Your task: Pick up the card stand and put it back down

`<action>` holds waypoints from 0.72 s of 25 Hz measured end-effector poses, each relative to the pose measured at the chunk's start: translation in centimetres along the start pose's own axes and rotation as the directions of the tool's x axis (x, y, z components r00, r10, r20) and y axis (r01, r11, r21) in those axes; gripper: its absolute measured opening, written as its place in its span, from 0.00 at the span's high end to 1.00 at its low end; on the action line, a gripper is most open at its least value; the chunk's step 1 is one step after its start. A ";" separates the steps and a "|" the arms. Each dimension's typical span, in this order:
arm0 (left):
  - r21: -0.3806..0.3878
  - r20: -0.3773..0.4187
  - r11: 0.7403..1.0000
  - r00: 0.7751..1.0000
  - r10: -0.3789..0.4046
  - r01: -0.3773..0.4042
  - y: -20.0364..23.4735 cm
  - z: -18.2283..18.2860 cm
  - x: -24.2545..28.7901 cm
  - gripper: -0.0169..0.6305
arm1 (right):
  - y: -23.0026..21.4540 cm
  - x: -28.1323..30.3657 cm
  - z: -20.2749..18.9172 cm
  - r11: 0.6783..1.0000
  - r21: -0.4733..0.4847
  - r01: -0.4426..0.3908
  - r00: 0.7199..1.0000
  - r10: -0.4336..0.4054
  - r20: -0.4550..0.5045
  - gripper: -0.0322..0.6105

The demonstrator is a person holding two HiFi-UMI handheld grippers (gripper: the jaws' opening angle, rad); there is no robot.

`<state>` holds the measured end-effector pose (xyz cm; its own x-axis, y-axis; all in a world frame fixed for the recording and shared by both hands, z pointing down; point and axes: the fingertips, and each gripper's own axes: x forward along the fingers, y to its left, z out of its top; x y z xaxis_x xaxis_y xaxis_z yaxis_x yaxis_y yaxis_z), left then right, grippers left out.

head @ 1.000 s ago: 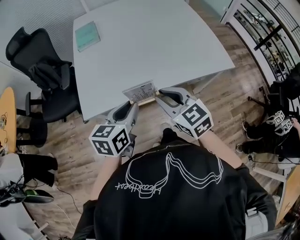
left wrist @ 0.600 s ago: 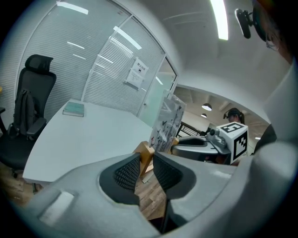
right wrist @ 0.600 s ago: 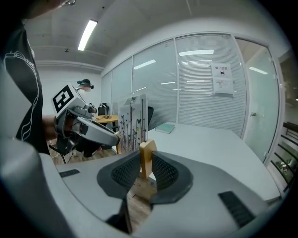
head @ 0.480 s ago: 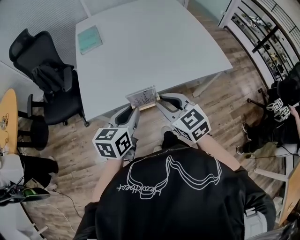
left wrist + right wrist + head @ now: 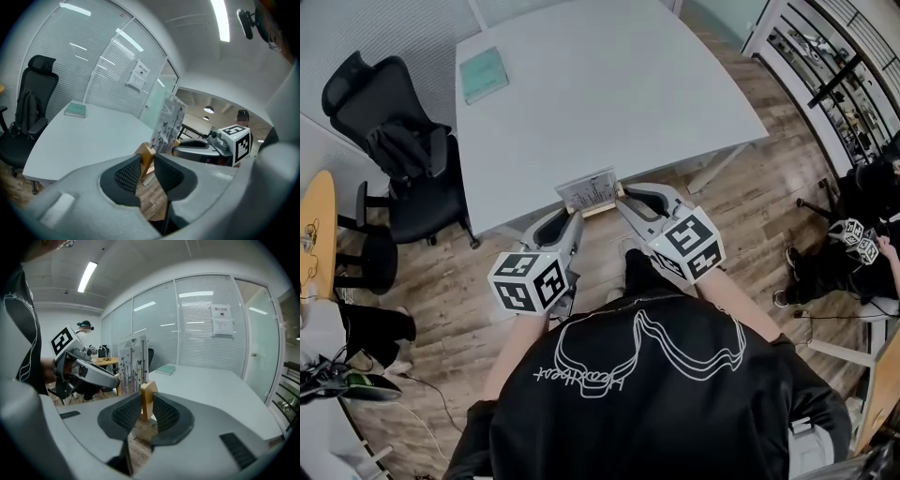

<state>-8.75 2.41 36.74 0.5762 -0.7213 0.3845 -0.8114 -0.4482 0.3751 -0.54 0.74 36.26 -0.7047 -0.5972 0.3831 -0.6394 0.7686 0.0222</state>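
Note:
The card stand (image 5: pixel 592 193), a clear upright card holder on a wooden base, hangs over the near edge of the white table (image 5: pixel 609 84). My left gripper (image 5: pixel 571 218) is shut on its left wooden end (image 5: pixel 146 156), and my right gripper (image 5: pixel 626 200) is shut on its right wooden end (image 5: pixel 148 397). In the left gripper view the printed card (image 5: pixel 166 125) rises just past the jaws, with wooden floor showing under the base. In the right gripper view the card (image 5: pixel 133 363) stands to the left of the gripped block, and the left gripper (image 5: pixel 85 373) is beyond it.
A teal book (image 5: pixel 482 73) lies at the table's far left corner. A black office chair (image 5: pixel 390 150) with a bag stands to the left of the table. Another person (image 5: pixel 861 246) sits at the right edge. Wooden floor (image 5: pixel 741 197) surrounds the table.

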 end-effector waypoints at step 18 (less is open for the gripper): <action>-0.032 -0.034 0.998 0.998 0.053 -0.055 3.6 2.3 7.8 0.83 | -7.5 5.3 -0.8 0.996 0.026 -0.082 0.996 0.083 -0.020 0.82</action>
<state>-7.36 -6.04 39.13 0.5350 -0.7257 0.4327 -0.8381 -0.3910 0.3805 0.77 -8.00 38.88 -0.7491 -0.5267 0.4018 -0.5870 0.8089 -0.0339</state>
